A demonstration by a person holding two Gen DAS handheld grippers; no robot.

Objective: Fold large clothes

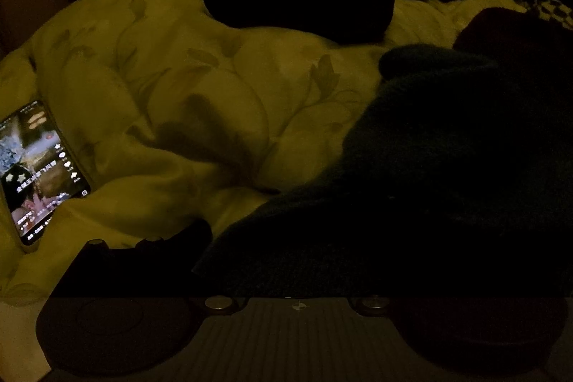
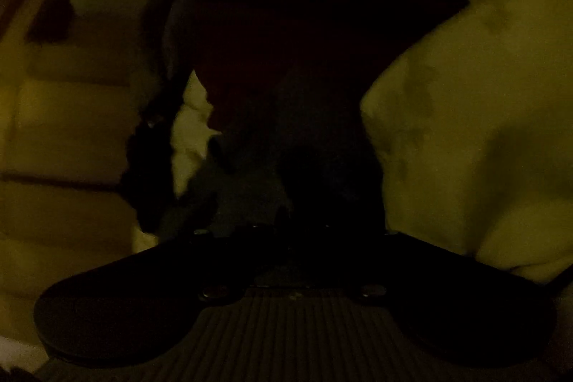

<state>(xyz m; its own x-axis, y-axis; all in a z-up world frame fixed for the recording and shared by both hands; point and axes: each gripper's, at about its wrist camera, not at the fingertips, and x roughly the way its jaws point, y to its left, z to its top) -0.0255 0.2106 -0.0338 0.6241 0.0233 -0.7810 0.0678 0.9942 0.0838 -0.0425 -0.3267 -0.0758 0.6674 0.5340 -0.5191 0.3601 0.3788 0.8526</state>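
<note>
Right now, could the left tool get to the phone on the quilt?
Probably yes. The phone lies face up on the quilt with nothing on it, and the dark sweater is off to the other side. It is too dark to see the left tool's tips.

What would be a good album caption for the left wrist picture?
Dim bedroom: a dark garment sprawls over a leaf-patterned quilt beside a glowing phone.

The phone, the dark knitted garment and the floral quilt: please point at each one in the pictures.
phone [image 1: 39, 170]: left wrist view, middle of its lit screen.
dark knitted garment [image 1: 429, 174]: left wrist view, middle of the cloth.
floral quilt [image 1: 200, 74]: left wrist view, bare puffy part with leaf print.
</note>
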